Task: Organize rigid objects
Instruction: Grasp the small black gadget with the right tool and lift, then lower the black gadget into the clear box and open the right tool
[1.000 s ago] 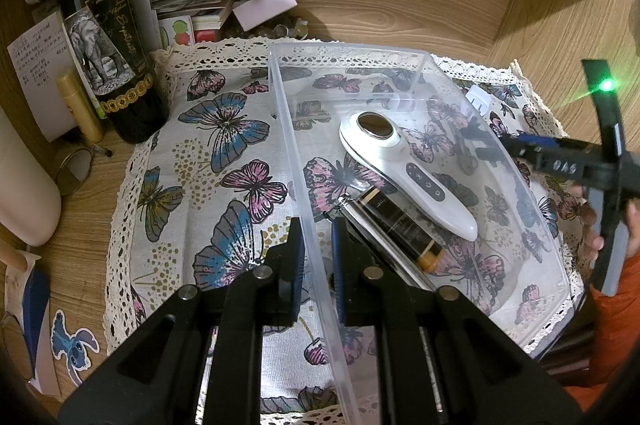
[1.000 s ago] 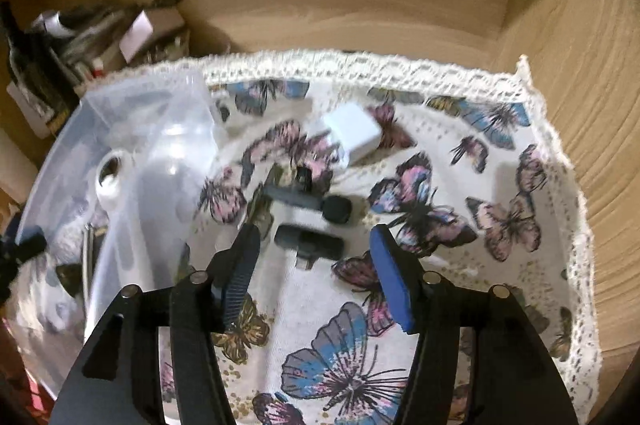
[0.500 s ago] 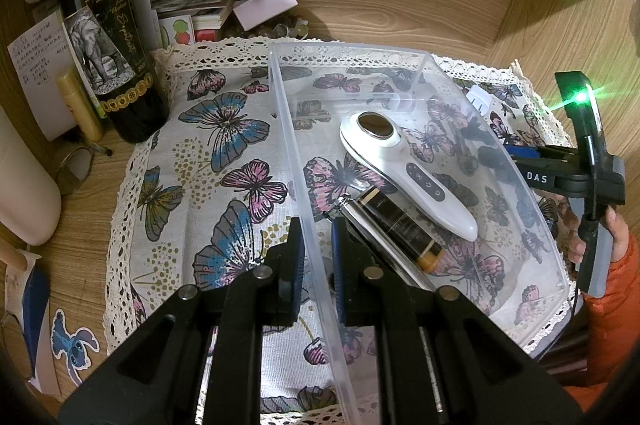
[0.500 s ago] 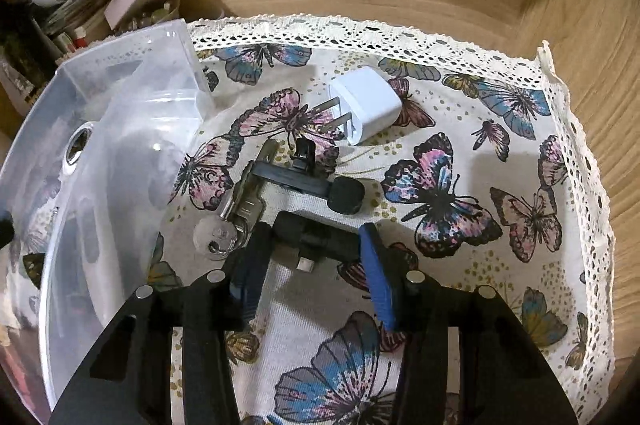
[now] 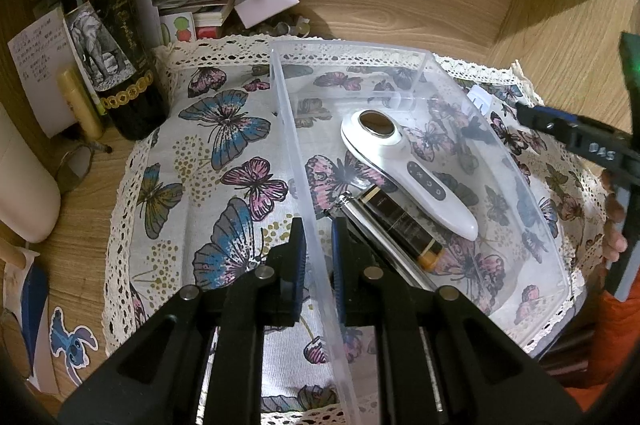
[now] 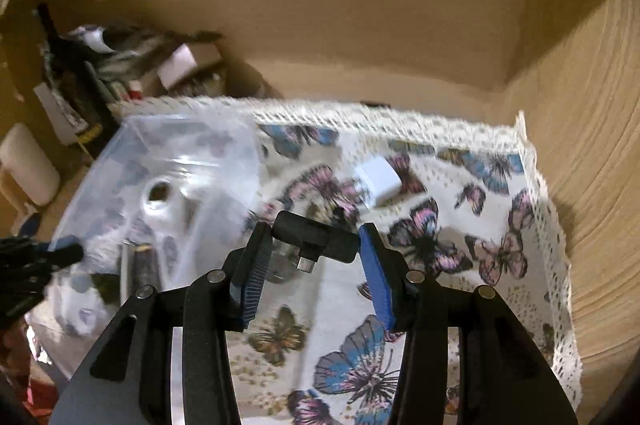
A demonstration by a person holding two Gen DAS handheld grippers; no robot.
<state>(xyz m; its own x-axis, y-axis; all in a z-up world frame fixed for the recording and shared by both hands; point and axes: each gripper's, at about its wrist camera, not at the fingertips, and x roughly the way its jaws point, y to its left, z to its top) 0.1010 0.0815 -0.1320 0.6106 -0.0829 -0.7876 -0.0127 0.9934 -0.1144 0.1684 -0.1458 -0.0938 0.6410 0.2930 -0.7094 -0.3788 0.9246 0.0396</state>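
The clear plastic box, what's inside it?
Inside the clear plastic box lie a white handheld gadget, a dark tube with an orange end and a shiny metal stick. The left claw hides the stick's near end.

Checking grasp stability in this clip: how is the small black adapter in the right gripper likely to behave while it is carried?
The black adapter looks rigid and probably light: it spans the right gripper without sagging. It is pinched only at its ends, so it might pivot. Its plug points down, clear of the butterfly cloth, so snagging seems unlikely.
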